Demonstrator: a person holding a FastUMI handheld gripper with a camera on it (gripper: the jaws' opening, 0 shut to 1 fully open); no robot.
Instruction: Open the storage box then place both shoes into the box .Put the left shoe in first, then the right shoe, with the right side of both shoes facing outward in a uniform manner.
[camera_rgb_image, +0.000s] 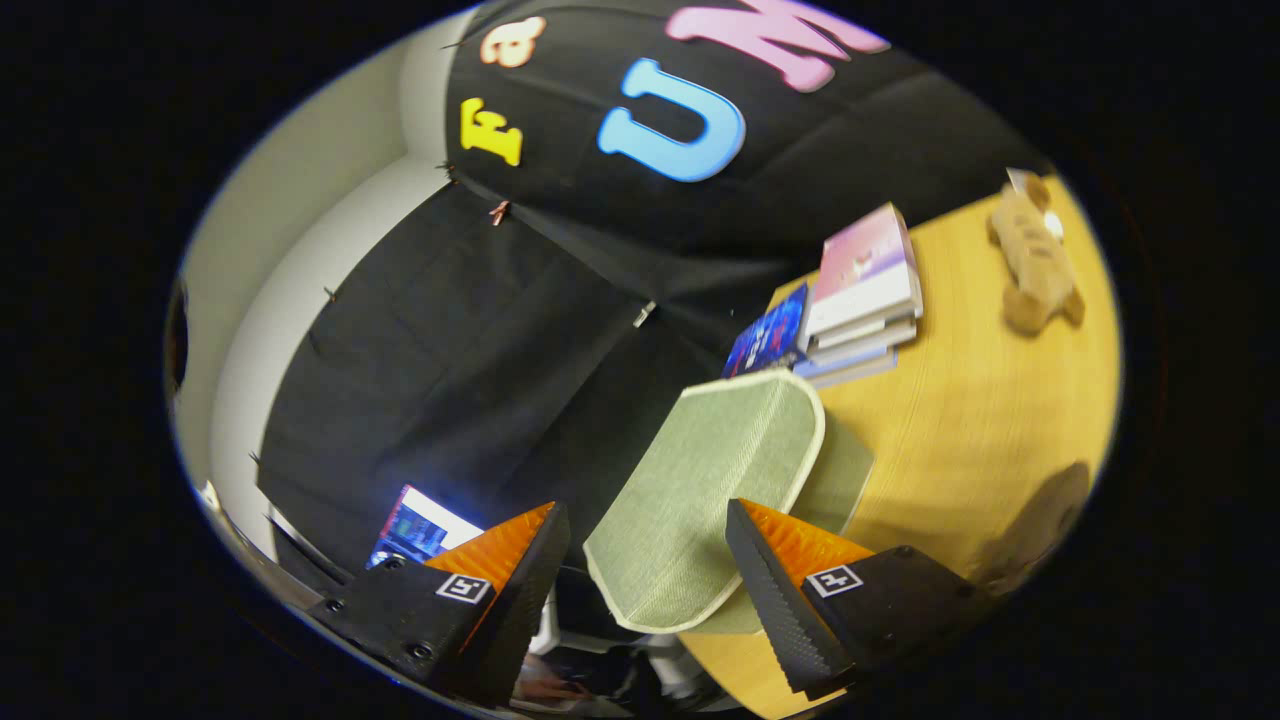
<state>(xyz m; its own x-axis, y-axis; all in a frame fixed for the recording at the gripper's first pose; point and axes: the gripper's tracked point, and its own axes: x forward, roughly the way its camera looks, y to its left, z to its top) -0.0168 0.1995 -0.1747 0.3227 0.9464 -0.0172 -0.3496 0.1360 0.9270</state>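
The gripper (648, 545) stands open low in the frame, its fingers spread around the raised green lid (700, 500) of the storage box without pressing on it. Beyond, upper right on the wooden table (980, 420), lie stacked books (860, 295) and a plush toy (1035, 260).

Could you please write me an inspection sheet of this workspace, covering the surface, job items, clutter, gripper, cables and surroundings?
Surface: wooden table, light brown, bare in the middle.
Job's things: green fabric storage box; its white-trimmed lid is raised and lies between and just ahead of the fingers. Shoes: nothing seen.
Clutter: stack of books beyond the box; plush toy further along the table.
Gripper: gripper open, fingers apart either side of the lid, not pressing it.
Cables: nothing seen.
Surroundings: black cloth wall behind the table; a lit screen by the left finger.
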